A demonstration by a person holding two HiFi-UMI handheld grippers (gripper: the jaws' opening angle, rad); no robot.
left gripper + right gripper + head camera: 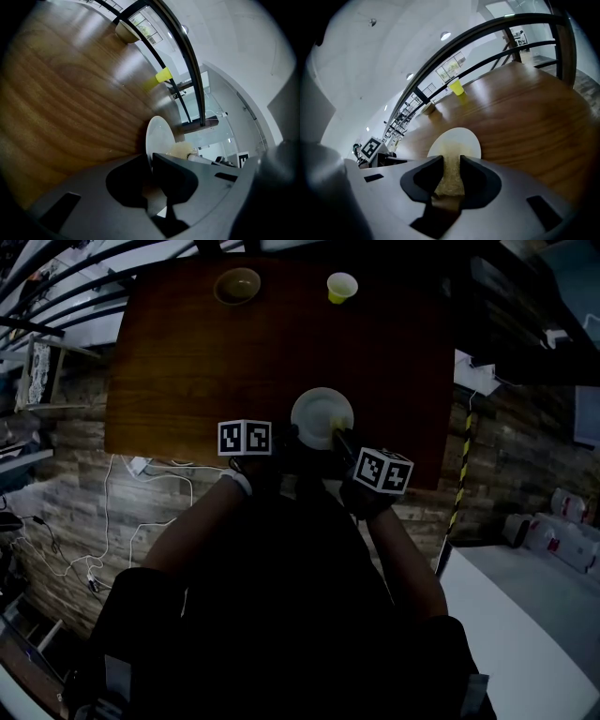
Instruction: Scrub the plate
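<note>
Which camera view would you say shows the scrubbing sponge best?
The right gripper view: the sponge fills the gap between its jaws, texture clear. The left gripper view catches only its pale tip; the head view shows a dim yellowish speck.

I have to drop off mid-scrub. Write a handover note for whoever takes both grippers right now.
Left gripper: shut on the near rim of the plate, which lies on the table near its front edge.
Right gripper: shut on the sponge. Its tip is at the plate's face, but contact can't be confirmed.
Elsewhere: the bowl and the yellow cup are at the far edge, away from both grippers.
Done: plate pinned, sponge gripped. How much has been scrubbed can't be judged, and no soiling shows.
Left: work the sponge across the whole face, then release both.
</note>
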